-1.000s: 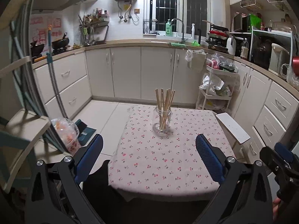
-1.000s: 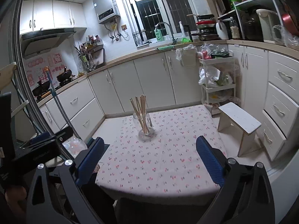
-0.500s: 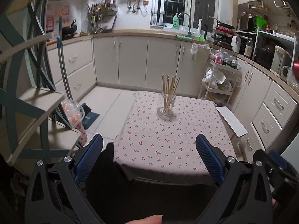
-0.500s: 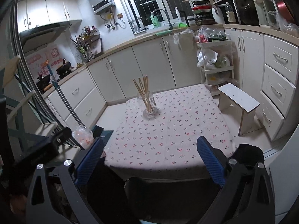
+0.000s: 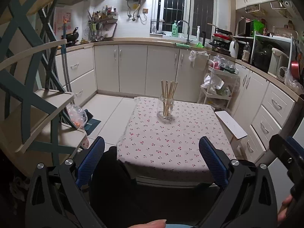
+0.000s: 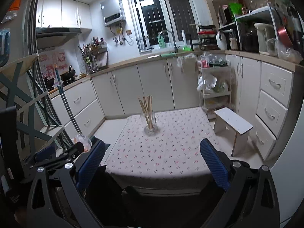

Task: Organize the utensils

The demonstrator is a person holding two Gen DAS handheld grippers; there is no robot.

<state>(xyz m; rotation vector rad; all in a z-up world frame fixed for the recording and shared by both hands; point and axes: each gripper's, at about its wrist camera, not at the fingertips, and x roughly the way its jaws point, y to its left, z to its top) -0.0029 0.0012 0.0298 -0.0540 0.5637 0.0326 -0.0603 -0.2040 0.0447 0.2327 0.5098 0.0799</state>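
A bundle of chopsticks (image 5: 168, 96) stands upright in a clear glass jar (image 5: 166, 108) toward the far side of the cloth-covered surface (image 5: 171, 142); both the left gripper (image 5: 152, 158) and right gripper (image 6: 152, 161) hover well short of it, fingers apart and empty

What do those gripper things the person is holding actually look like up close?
Each one is a black frame that splits into two angled arms with cut-out slots and silver screw heads. The left gripper and the right gripper both end in two flat fingers covered with ribbed blue pads. No cables or sleeves are visible.
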